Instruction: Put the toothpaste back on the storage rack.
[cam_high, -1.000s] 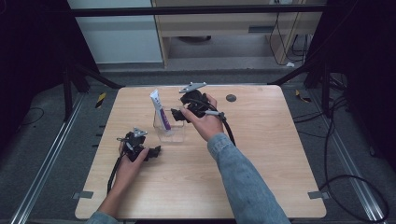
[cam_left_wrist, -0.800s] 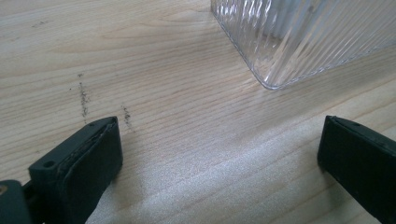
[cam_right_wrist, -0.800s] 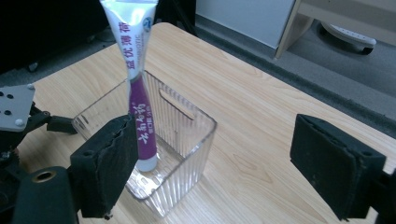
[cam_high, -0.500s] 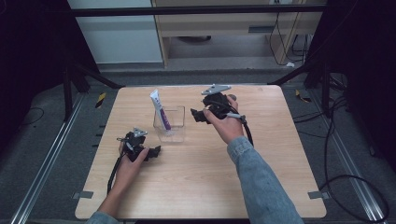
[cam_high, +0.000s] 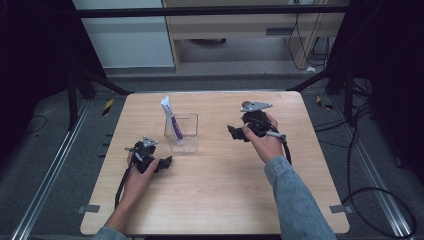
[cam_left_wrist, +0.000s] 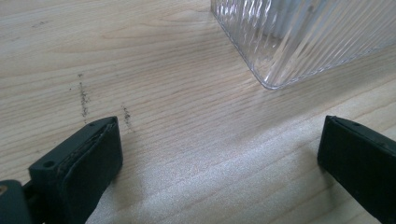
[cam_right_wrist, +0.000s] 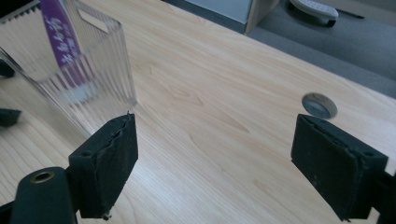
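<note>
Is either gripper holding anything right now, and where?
Nothing is held: the left gripper and the right gripper both have open jaws over bare wood.

right gripper (cam_high: 235, 133) now right of centre in the high view, well clear of the clear container (cam_high: 182, 133), jaws apart and empty

One high camera, two riding low

The high view looks down on the light wooden desk (cam_high: 210, 200); both gripper views sit close, sharing the ribbed clear plastic container (cam_high: 182, 133).

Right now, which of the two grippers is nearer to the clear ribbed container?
The left. The left gripper sits just below the clear ribbed container, at its near-left corner. The right gripper is off to the container's right, farther away.
</note>
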